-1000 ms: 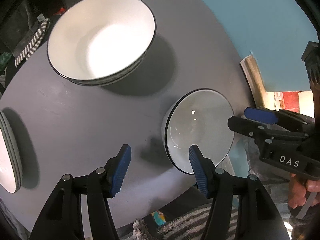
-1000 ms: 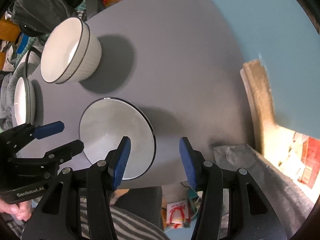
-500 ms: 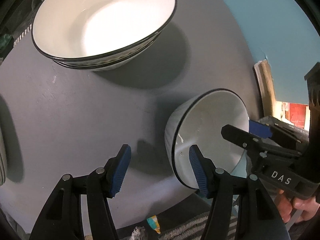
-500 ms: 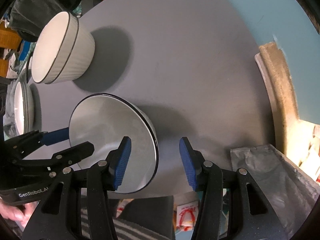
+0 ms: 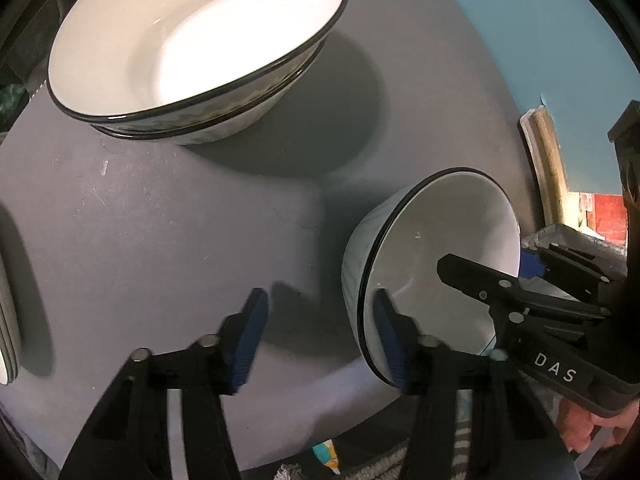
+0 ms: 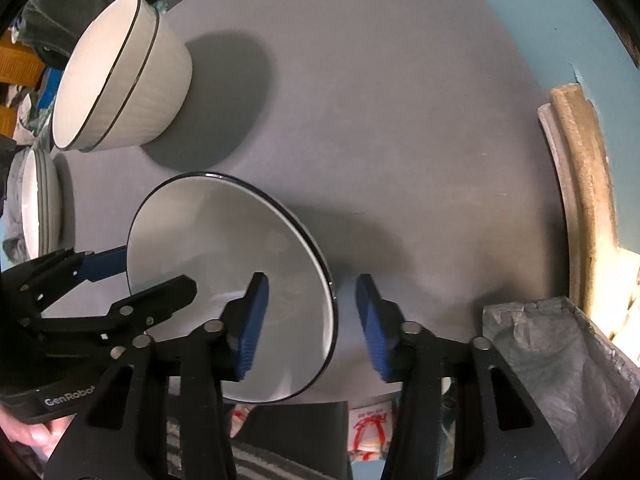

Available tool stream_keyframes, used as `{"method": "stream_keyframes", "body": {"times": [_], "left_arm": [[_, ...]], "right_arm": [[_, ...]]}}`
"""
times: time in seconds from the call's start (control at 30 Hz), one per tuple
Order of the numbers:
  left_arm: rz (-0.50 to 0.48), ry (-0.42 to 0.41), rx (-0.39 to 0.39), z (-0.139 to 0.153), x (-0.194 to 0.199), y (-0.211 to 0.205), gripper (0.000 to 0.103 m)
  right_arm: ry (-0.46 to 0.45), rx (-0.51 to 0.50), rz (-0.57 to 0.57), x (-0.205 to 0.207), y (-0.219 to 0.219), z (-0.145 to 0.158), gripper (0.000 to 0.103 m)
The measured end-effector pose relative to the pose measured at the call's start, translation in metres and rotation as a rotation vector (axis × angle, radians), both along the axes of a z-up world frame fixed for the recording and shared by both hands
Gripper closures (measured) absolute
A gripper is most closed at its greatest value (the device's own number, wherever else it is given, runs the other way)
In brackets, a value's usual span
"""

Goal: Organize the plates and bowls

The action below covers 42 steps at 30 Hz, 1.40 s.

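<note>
Both grippers reach low over the near edge of the round grey table (image 6: 400,100), angled toward each other. The left gripper (image 5: 318,334) and the right gripper (image 6: 312,326) each stand spread wide, straddling opposite sides of the rim of the small white bowl (image 5: 436,256), neither pinching it. The black-rimmed bowl sits at the table's near edge, tilted. A nested pair of larger bowls (image 5: 192,48) stands farther back, with stacked plates (image 6: 38,200) at the left edge.

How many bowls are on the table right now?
3: two nested in a stack at the far left, and one single bowl at the near edge, straddled by both hand-held grippers. More may be hidden.
</note>
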State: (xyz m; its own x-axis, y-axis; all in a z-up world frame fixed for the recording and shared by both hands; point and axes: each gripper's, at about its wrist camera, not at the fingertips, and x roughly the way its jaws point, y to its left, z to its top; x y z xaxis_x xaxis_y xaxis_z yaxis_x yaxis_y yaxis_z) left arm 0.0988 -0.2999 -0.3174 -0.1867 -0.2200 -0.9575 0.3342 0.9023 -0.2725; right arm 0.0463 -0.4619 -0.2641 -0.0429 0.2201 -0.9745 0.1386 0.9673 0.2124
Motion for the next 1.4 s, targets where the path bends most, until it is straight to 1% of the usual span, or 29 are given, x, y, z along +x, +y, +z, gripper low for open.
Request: {"method": "stream_keyframes", "body": {"times": [0.07,0.13,0.23,0.33,0.5,0.57,0.67,0.77,0.8,0.93,1.17,1.27,1.37,1.4], "left_arm": [[0.007,0.007,-0.012,0.000,-0.001,0.001,0.060],[0.006,0.009,-0.025,0.001,-0.002,0.002,0.066],[-0.011,0.002,-0.033,0.000,-0.004,0.004,0.073],[-0.028,0.000,-0.034,0.001,-0.005,0.003,0.079],[-0.042,0.013,-0.044,-0.002,-0.002,0.002,0.085],[-0.057,0.017,-0.055,0.001,-0.005,-0.002,0.086],[-0.076,-0.001,-0.034,0.002,-0.008,-0.001,0.086],[-0.068,0.003,-0.033,0.003,-0.005,0.001,0.087],[-0.065,0.005,-0.030,-0.001,-0.008,-0.010,0.087],[-0.060,0.007,-0.023,0.004,-0.007,-0.004,0.087],[-0.078,-0.017,-0.006,0.028,-0.010,-0.001,0.087],[-0.061,-0.043,-0.005,0.042,-0.010,0.005,0.087],[-0.053,-0.065,-0.008,0.056,-0.010,0.016,0.087],[-0.051,-0.073,-0.009,0.056,-0.014,0.003,0.087]], "right_arm": [[0.007,0.004,0.005,0.004,0.001,0.001,0.073],[0.011,0.001,0.009,0.005,0.001,0.002,0.079],[0.013,-0.001,0.009,0.004,0.003,0.003,0.081],[0.011,-0.026,0.018,0.003,0.004,0.005,0.089],[0.020,-0.016,0.001,0.003,0.000,0.007,0.093],[0.024,-0.023,0.002,0.004,0.000,0.007,0.095],[0.026,-0.020,-0.008,-0.001,0.004,0.007,0.096],[0.029,-0.018,-0.021,0.000,0.004,0.010,0.096],[0.029,-0.013,-0.023,0.000,0.004,0.010,0.096],[0.031,-0.006,-0.015,-0.005,0.004,0.012,0.096],[0.032,-0.013,0.018,-0.002,0.021,0.031,0.096],[0.020,-0.017,0.034,-0.001,0.028,0.045,0.096],[0.004,-0.028,0.050,0.014,0.036,0.060,0.096],[0.001,-0.029,0.051,0.015,0.034,0.062,0.096]]}}
